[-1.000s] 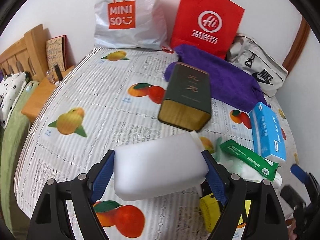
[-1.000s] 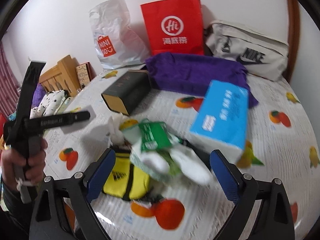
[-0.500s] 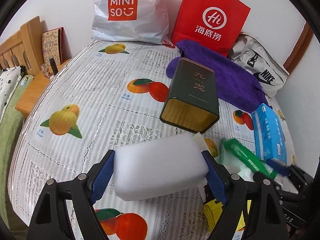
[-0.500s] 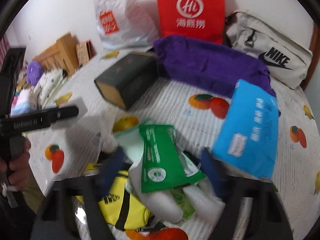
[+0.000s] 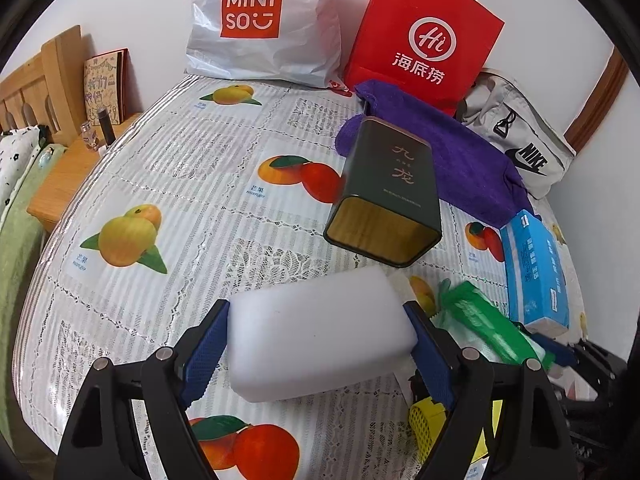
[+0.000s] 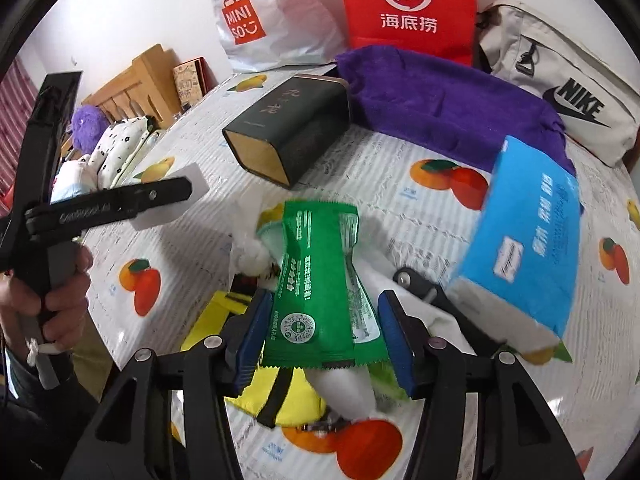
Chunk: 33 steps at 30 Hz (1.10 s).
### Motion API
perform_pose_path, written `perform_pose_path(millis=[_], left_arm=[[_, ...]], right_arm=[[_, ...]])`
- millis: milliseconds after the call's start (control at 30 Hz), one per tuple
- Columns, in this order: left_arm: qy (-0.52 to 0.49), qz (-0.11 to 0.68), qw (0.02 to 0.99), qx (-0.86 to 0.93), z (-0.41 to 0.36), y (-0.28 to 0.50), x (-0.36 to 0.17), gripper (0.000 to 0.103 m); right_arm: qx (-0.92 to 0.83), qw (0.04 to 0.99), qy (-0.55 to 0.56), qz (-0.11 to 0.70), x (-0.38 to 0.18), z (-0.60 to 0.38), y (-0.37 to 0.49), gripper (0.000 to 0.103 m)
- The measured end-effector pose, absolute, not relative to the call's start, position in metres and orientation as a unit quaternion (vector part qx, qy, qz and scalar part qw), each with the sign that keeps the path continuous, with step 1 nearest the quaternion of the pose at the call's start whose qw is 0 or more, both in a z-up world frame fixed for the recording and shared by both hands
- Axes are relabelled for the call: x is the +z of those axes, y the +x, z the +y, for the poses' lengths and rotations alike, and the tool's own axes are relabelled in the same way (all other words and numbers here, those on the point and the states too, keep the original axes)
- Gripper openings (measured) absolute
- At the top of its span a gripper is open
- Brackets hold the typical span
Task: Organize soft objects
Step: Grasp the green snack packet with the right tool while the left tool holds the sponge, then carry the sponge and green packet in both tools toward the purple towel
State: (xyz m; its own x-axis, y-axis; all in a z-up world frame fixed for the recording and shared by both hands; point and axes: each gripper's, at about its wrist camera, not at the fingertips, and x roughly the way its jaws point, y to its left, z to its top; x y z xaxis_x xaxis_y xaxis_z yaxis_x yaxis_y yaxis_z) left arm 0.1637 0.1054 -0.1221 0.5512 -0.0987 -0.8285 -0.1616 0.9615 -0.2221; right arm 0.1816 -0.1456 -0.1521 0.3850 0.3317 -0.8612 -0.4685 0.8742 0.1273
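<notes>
My left gripper (image 5: 316, 344) is shut on a white sponge block (image 5: 316, 336) and holds it above the fruit-print tablecloth (image 5: 180, 200); it also shows in the right wrist view (image 6: 172, 196). My right gripper (image 6: 324, 332) has its jaws around a green packet (image 6: 320, 280) on a pile with white socks (image 6: 344, 392) and a yellow pouch (image 6: 280, 396). I cannot tell whether the pads press on the packet. A blue tissue pack (image 6: 528, 240) and a purple towel (image 6: 448, 100) lie behind.
A dark tin box (image 5: 388, 192) lies on its side mid-table. A Miniso bag (image 5: 260, 20), a red paper bag (image 5: 424, 36) and a grey Nike bag (image 5: 520, 136) stand at the back. A wooden headboard and side table (image 5: 64, 160) are on the left.
My right gripper has moved down and forward onto the pile and narrowed around the green packet. My left gripper has moved slightly forward with the sponge.
</notes>
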Motion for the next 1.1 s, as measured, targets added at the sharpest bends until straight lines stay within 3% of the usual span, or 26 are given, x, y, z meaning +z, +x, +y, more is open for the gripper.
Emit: perform_pose_path(millis=[200, 367, 833, 867, 900, 967, 1100], left_arm=[[-0.139, 0.472, 0.87, 0.019, 0.112, 0.167, -0.12, 0.085], [-0.145, 0.474, 0.868, 0.018, 0.119, 0.172, -0.121, 0.085], [-0.142, 0.488, 0.861, 0.013, 0.124, 0.189, -0.131, 0.085], [-0.141, 0.489, 0.861, 0.013, 0.124, 0.19, -0.131, 0.085], [-0.14, 0.49, 0.86, 0.012, 0.123, 0.191, -0.132, 0.085], [-0.139, 0.492, 0.859, 0.011, 0.122, 0.193, -0.133, 0.085], [-0.135, 0.492, 0.86, 0.009, 0.118, 0.194, -0.13, 0.085]], right_arm=[[0.242, 0.819, -0.098, 0.511, -0.161, -0.125, 0.206, 0.066], [0.238, 0.811, -0.135, 0.517, -0.168, -0.109, 0.222, 0.066], [0.203, 0.802, -0.041, 0.561, -0.195, -0.095, 0.274, 0.071], [0.202, 0.803, -0.035, 0.56, -0.196, -0.095, 0.275, 0.066], [0.2, 0.804, -0.037, 0.558, -0.197, -0.094, 0.276, 0.053], [0.2, 0.811, -0.06, 0.547, -0.196, -0.091, 0.274, 0.039], [0.206, 0.816, -0.064, 0.536, -0.191, -0.093, 0.267, 0.036]])
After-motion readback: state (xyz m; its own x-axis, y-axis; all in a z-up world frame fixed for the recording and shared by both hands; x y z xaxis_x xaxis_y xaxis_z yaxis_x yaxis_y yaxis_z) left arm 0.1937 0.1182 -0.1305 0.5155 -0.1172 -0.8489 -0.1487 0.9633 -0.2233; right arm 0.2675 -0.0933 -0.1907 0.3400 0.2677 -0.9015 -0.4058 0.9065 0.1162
